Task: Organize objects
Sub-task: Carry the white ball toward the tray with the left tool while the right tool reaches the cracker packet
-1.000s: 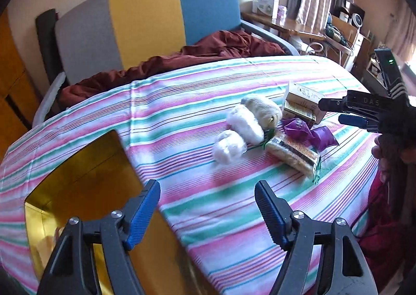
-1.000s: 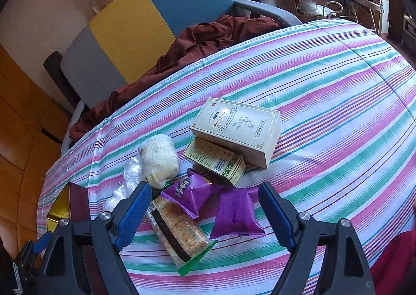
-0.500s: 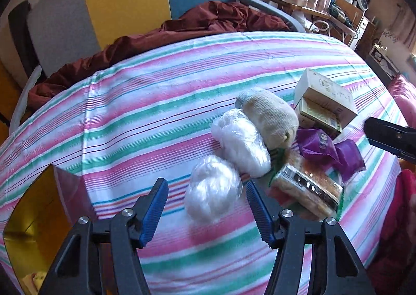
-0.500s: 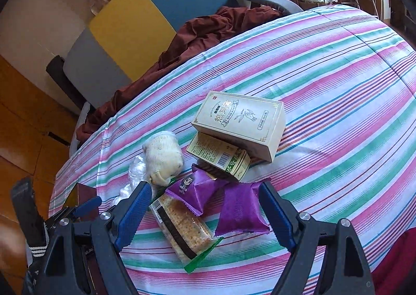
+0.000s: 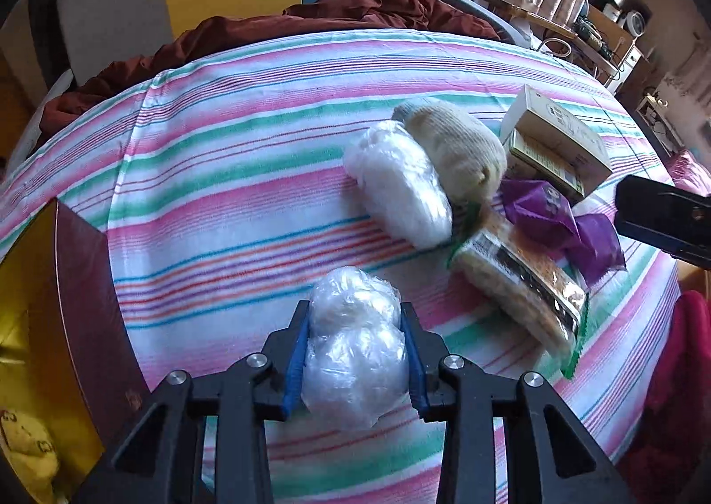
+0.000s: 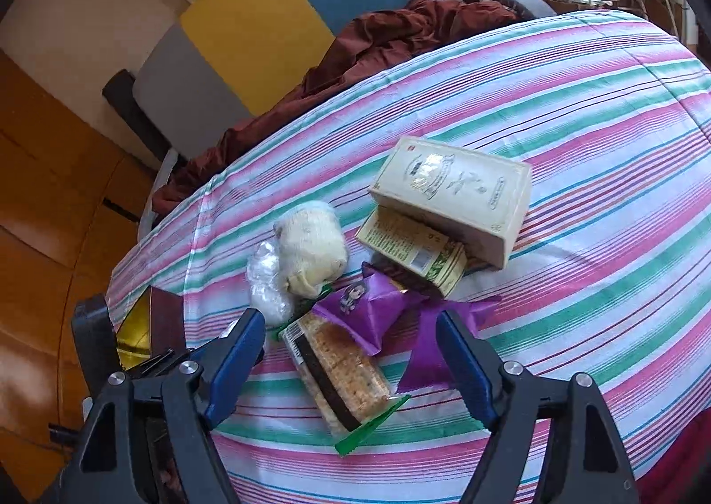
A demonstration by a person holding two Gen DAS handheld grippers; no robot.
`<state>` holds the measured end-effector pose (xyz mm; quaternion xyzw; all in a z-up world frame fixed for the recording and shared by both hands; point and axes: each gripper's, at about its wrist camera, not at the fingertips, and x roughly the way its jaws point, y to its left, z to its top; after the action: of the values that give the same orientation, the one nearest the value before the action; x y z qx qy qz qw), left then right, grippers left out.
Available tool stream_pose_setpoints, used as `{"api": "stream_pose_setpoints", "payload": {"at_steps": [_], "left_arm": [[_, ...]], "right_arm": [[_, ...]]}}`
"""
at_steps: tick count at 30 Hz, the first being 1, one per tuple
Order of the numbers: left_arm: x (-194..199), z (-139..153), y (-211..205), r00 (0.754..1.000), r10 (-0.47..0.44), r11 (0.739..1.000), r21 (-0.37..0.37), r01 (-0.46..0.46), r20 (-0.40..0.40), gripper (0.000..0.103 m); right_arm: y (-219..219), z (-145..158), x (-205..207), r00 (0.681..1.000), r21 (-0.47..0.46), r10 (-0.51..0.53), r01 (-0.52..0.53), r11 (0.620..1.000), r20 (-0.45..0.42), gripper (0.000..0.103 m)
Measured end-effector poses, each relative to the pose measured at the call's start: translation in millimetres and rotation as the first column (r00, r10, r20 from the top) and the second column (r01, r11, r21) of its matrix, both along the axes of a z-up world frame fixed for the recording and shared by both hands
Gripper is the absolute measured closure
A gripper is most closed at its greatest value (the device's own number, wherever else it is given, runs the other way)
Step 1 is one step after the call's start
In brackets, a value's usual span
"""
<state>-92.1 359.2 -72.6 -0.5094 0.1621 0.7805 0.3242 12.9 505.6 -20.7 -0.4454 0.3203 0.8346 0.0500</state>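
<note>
The left hand-held gripper [image 5: 355, 355] had come down and its jaws had just been closing; they now pinched the clear plastic bundle [image 5: 355, 344] near the surface's [image 5: 249, 202] left edge, beside the gold-lined box [image 5: 66, 304]. The right hand-held gripper [image 6: 351, 364] hung open above the cracker pack [image 6: 337, 375]. A lift into the box looked likely next.

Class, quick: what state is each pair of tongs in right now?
Left tongs: just closed, shut on the plastic bundle.
Right tongs: open, closing slightly, holding nothing.
</note>
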Motion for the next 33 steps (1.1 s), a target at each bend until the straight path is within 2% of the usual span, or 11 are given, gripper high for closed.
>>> {"api": "stream_pose_setpoints", "payload": {"at_steps": [6, 10, 14, 21, 26, 28, 30, 33], "left_arm": [[44, -1, -14, 0.999, -0.022, 1.0, 0.014, 0.023, -0.029, 0.065], [72, -2, -27, 0.997, -0.04, 0.998, 0.037, 0.042, -0.067, 0.065], [89, -3, -38, 0.99, -0.077, 0.996, 0.045, 0.083, -0.118, 0.064], [86, -3, -45, 0.992, -0.071, 0.992, 0.097, 0.081, -0.107, 0.064], [93, -3, -49, 0.991, -0.063, 0.989, 0.123, 0.077, -0.114, 0.064], [96, -2, -49, 0.989, -0.071, 0.988, 0.127, 0.087, -0.127, 0.064], [93, -4, -50, 0.988, -0.079, 0.987, 0.129, 0.096, -0.136, 0.063], [93, -4, -50, 0.986, -0.083, 0.986, 0.129, 0.102, -0.144, 0.064]], "right_arm": [[-32, -8, -11, 0.986, 0.025, 0.152, -0.154, 0.988, 0.064, 0.033], [-43, -20, -16, 0.972, 0.029, 0.199, -0.204, 0.979, 0.124, 0.038], [-50, -26, -20, 0.962, 0.068, 0.212, -0.226, 0.972, 0.171, 0.038], [-52, -42, -28, 0.948, 0.128, 0.194, -0.231, 0.964, 0.254, 0.038], [-64, -45, -37, 0.937, 0.214, 0.218, -0.28, 0.936, 0.274, 0.039], [-69, -47, -38, 0.929, 0.268, 0.228, -0.308, 0.913, 0.291, 0.053], [-74, -47, -37, 0.923, 0.303, 0.238, -0.329, 0.894, 0.302, 0.056], [-74, -48, -35, 0.92, 0.307, 0.244, -0.338, 0.889, 0.307, 0.056]]}}
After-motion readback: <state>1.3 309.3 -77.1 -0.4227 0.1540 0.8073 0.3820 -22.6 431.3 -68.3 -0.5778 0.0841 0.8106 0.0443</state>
